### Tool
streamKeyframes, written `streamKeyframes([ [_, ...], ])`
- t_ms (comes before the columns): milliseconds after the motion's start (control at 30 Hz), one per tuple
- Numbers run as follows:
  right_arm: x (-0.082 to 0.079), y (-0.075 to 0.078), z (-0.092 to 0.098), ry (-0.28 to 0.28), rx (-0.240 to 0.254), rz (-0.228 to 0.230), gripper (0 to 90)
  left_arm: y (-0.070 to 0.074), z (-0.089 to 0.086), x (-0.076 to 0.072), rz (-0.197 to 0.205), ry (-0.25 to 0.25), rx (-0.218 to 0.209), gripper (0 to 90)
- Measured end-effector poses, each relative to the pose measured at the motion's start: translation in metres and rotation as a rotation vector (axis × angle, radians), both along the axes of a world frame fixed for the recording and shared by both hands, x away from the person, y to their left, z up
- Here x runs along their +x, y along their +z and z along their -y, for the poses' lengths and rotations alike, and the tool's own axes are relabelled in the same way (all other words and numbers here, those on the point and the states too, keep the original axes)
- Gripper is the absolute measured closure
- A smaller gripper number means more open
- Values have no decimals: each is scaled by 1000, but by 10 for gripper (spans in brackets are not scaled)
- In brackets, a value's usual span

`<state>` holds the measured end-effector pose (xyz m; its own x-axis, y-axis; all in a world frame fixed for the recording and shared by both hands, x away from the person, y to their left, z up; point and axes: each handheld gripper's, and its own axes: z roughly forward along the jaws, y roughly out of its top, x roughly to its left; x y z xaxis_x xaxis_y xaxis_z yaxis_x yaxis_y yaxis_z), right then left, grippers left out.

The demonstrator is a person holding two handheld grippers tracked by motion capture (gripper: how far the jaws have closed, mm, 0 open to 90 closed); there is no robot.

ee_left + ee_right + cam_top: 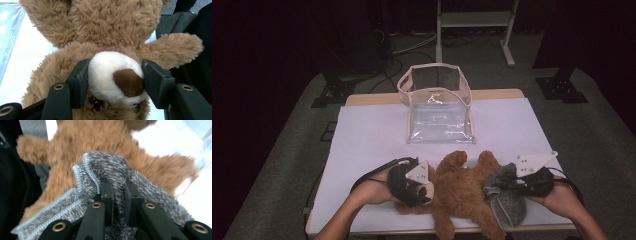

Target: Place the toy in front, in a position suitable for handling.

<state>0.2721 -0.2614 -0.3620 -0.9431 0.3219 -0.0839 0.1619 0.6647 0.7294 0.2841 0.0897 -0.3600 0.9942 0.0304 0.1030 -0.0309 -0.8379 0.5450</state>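
High view: brown teddy bear lies on the white-covered bench, near the front edge, head toward the person's left. Left tongs sit at the bear's head, held by the left hand. Right tongs are at the bear's other side, pinching a grey knit cloth that drapes over the bear's lower body; right hand behind them. Clear plastic bag w/ beige trim stands open further back on the bench, well apart from the bear. Left gripper view: the two black jaws stand either side of the bear's white muzzle, pads touching its fur, so the left tongs are clamped on the muzzle w/ the brown nose between them. Right gripper view (a bit blurred): jaws nearly together, a fold of the grey knit cloth squeezed between them, its light blue stitched hem to the left; brown bear fur behind.
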Motion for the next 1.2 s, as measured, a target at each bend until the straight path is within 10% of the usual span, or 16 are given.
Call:
streamKeyframes([
  [167,8,24,-30,60,9,70,795,0,0,-1,-1,-3,7,411],
  [300,20,13,-47,79,-52,49,795,-1,-2,-3,1,-3,-6,411],
  [600,29,-9,-3,-24,-62,-44,795,-1,1,-3,1,-4,-5,412],
  [967,40,13,-45,56,-78,12,794,-1,1,-5,4,-6,-5,411],
  [1200,41,-9,-8,-31,-72,-55,795,-1,2,-4,4,-6,-12,411],
])
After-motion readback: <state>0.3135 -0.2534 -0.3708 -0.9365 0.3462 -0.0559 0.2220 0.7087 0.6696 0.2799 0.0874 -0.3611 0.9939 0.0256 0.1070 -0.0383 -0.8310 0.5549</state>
